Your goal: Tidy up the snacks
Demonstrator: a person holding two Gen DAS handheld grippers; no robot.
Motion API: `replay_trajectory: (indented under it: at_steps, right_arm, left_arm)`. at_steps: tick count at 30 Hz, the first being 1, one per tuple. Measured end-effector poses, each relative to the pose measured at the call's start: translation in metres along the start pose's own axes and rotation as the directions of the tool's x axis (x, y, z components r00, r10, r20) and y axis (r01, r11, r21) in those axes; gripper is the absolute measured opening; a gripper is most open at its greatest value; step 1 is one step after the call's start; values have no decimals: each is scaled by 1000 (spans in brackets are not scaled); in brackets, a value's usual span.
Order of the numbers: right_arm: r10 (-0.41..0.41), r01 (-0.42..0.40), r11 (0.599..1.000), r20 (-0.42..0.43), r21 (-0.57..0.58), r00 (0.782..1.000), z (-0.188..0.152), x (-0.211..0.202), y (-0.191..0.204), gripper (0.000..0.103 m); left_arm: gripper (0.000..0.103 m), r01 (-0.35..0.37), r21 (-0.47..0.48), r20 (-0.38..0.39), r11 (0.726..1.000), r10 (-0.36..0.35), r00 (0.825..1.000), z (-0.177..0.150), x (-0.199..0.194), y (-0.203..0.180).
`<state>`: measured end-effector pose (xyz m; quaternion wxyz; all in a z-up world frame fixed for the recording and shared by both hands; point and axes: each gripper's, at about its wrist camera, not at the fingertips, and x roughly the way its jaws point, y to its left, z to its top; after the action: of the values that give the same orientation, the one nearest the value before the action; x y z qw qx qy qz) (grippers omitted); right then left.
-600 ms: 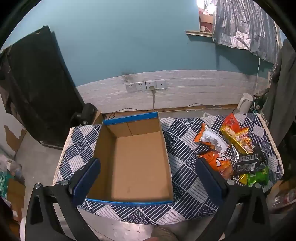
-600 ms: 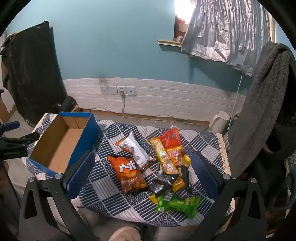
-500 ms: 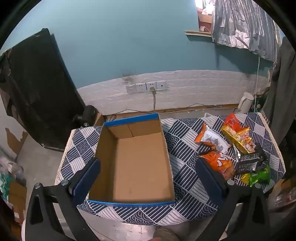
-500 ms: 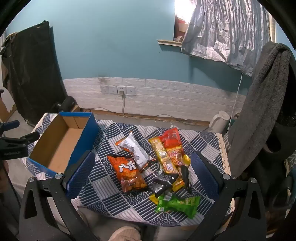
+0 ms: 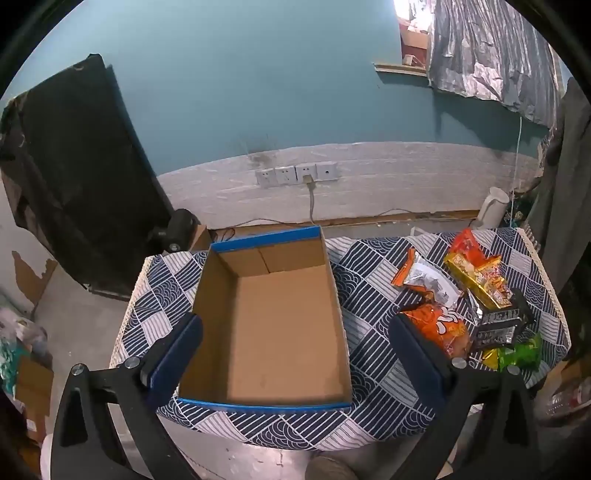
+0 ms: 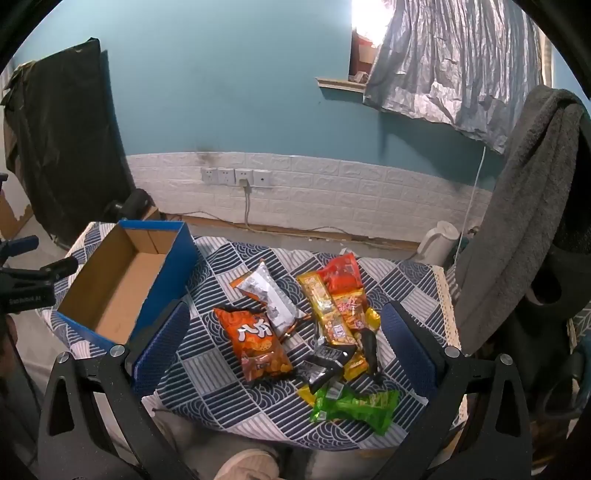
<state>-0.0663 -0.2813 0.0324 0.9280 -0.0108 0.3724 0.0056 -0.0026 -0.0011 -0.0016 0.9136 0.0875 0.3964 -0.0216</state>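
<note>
Snacks (image 6: 314, 332) heaped beside cardboard box (image 5: 273, 325) — both jaws spread, holding nothing.

Daylight is blowing out to white glare at the window (image 6: 364, 22) beside the crinkled curtain (image 6: 454, 62), the teal wall (image 5: 258, 85) is sitting dim and evenly lit, soft shadows are falling under the curtain, and fisheye bending and black vignetting are darkening both views' corners.
</note>
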Motion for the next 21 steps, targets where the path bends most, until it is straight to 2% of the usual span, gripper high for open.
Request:
replay_trajectory:
  at_steps: [21]
  right_arm:
    - [-4, 4, 1000, -2, -3, 1000, 0, 0, 0, 101]
  left_arm:
    - [102, 25, -11, -2, 1000, -25, 1000, 1, -1, 3]
